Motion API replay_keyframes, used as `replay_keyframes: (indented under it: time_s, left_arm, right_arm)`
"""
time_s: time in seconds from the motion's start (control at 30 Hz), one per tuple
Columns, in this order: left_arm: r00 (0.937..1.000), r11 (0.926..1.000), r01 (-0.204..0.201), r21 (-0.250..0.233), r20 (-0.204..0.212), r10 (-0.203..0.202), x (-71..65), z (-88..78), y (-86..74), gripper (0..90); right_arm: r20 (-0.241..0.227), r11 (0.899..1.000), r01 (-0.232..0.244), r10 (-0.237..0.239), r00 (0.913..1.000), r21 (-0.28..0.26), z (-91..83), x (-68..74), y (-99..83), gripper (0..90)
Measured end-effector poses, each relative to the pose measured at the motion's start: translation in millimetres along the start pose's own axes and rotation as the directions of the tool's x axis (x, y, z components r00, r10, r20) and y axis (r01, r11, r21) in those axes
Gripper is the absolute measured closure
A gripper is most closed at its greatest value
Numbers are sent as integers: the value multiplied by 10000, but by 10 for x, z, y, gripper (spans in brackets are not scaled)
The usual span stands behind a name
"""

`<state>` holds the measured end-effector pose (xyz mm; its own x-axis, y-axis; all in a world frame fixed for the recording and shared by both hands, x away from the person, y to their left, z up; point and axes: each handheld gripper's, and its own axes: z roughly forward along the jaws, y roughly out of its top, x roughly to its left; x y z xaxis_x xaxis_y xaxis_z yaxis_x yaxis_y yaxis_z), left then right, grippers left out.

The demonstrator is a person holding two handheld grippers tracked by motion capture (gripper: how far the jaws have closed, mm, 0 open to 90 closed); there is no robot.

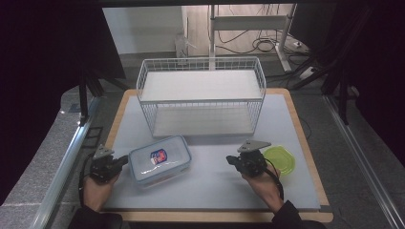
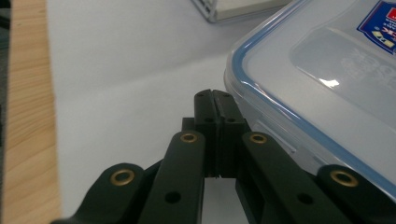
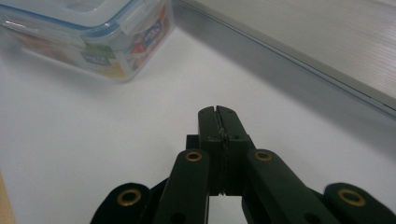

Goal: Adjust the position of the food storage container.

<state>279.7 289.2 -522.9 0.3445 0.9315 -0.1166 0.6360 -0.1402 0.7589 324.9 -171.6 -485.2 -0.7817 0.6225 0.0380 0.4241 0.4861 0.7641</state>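
White table (image 1: 210, 181), left gripper (image 1: 125, 161) beside container (image 1: 160, 160)

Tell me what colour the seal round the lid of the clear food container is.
Blue, on the container; it shows best in the left gripper view.

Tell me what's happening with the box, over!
Left hand-held gripper shut, tips at the lidded plastic food box, gripping nothing. Right hand-held gripper shut, empty, apart from box. Box on mat before the wire rack. Green container behind right gripper.
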Motion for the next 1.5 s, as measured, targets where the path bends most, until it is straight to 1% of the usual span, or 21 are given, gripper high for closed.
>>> replay_keyframes:
  time_s: [0.23, 0.3, 0.37, 0.57, 0.73, 0.8, 0.83, 0.93, 1.0, 1.03, 1.1, 1.2, 1.23, 1.27, 1.33, 1.37, 1.4, 1.43, 1.47, 1.5]
  left_arm:
    - [9985, 9992, -403, 34, 383, 401, -152, 206, 171, 899]
    - [9972, 9987, -512, 77, 554, 507, -201, 262, 216, 899]
    - [9960, 9983, -576, 87, 684, 568, -264, 319, 260, 899]
    - [9891, 9942, -1075, 45, 1013, 1065, -483, 483, 384, 900]
    - [9808, 9899, -1421, 29, 1356, 1404, -660, 594, 466, 899]
    - [9795, 9889, -1486, -8, 1374, 1473, -718, 629, 489, 900]
    - [9787, 9883, -1525, -12, 1391, 1512, -733, 638, 497, 900]
    - [9763, 9880, -1546, -39, 1524, 1534, -772, 671, 515, 900]
    - [9750, 9873, -1585, -66, 1568, 1576, -797, 680, 520, 900]
    - [9732, 9864, -1643, -79, 1617, 1634, -809, 679, 517, 900]
    - [9732, 9878, -1555, -52, 1707, 1541, -822, 677, 515, 900]
    - [9704, 9877, -1566, -42, 1854, 1546, -849, 674, 508, 900]
    - [9705, 9881, -1541, -4, 1878, 1514, -863, 668, 504, 900]
    - [9685, 9867, -1626, 21, 1913, 1592, -869, 665, 502, 900]
    - [9684, 9872, -1593, 57, 1953, 1551, -904, 654, 492, 900]
    - [9671, 9861, -1658, 90, 1972, 1608, -921, 646, 490, 900]
    - [9677, 9864, -1638, 104, 1958, 1587, -948, 639, 483, 900]
    - [9659, 9848, -1736, 98, 1969, 1683, -966, 635, 479, 900]
    - [9652, 9851, -1719, 114, 2022, 1661, -989, 632, 475, 900]
    - [9626, 9834, -1811, 93, 2064, 1753, -1004, 633, 473, 900]
  right_arm:
    - [42, 10000, 40, -40, 10000, 55, 102, -1, 32, 900]
    - [165, 10000, 47, -48, 9999, 46, 124, 3, 40, 900]
    - [240, 10000, -65, 63, 9997, 74, 147, 3, 46, 900]
    - [638, 9996, -222, 210, 9977, 177, 207, -15, 31, 900]
    - [866, 9993, -336, 320, 9957, 170, 181, -22, 27, 900]
    - [918, 9989, -425, 404, 9950, 214, 174, -29, 17, 900]
    - [1081, 9987, -429, 398, 9933, 262, 166, -36, 10, 900]
    - [1141, 9971, -671, 628, 9915, 348, 122, -55, -3, 900]
    - [1178, 9961, -747, 687, 9907, 469, 82, -45, -13, 900]
    - [1222, 9963, -709, 644, 9904, 496, 68, -36, -17, 900]
    - [1294, 9962, -672, 596, 9898, 559, 33, -9, -36, 900]
    - [1338, 9960, -651, 565, 9894, 607, -6, 20, -63, 900]
    - [1369, 9961, -595, 500, 9893, 658, -26, 30, -74, 900]
    - [1401, 9960, -587, 487, 9889, 680, -41, 40, -83, 900]
    - [1471, 9958, -542, 429, 9882, 733, -69, 56, -99, 900]
    - [1507, 9959, -492, 373, 9879, 763, -86, 65, -110, 900]
    - [1527, 9958, -474, 350, 9877, 786, -104, 73, -121, 900]
    - [1549, 9954, -458, 322, 9874, 845, -126, 81, -132, 900]
    - [1574, 9953, -417, 276, 9872, 876, -145, 88, -145, 900]
    - [1630, 9951, -408, 256, 9863, 903, -162, 96, -157, 900]
